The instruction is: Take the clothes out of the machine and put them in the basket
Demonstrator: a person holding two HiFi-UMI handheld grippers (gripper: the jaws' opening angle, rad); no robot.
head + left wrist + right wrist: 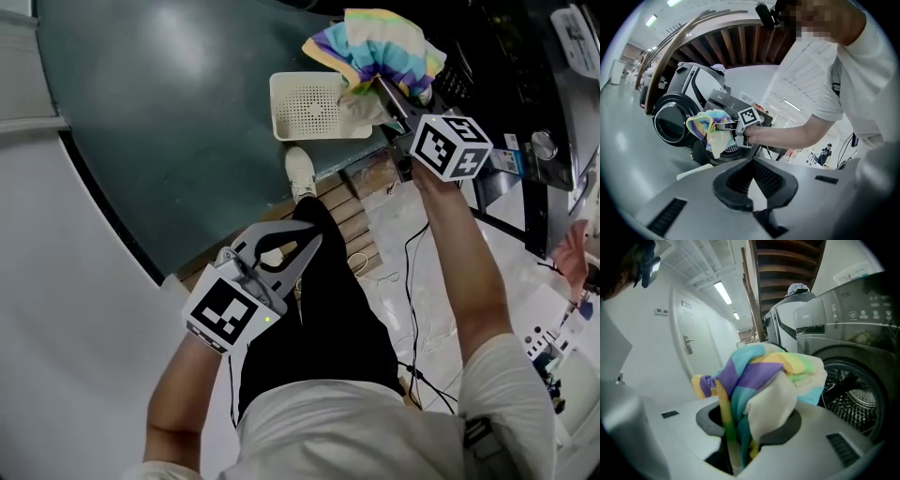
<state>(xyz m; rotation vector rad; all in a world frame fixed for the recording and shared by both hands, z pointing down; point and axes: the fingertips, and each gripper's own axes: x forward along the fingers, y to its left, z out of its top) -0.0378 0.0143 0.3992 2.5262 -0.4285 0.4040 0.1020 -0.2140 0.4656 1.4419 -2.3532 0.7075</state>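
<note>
Right arm: we see the bare forearm stretched forward from a short white sleeve, wrist straight, with the right gripper [381, 86] at its far end pointing forward and somewhat down.
Right tongs: clamped on the multicoloured cloth [375, 47]. In the right gripper view the fabric fills the space between the dark pads and bunches up above them.
Cloth position: held in the air, clear of the floor. In the head view it hangs over the right end of the white basket [307, 108]. In the left gripper view it sits in front of the open drum mouth of the washing machine [843, 333].
Basket: on the dark floor, perforated base visible, no garment lying inside that we can see.
Left arm: elbow bent, forearm close to the body, with the left gripper [314, 242] low beside the black trouser leg [319, 319] and aimed forward.
Left tongs: tips together, nothing between them.
Marker cubes: each gripper carries a cube [452, 145] with black-and-white square patterns and no letters.
Machine panel: a row of icons and a short brand mark, too small for us to read.
Other writing: none we can read.
</note>
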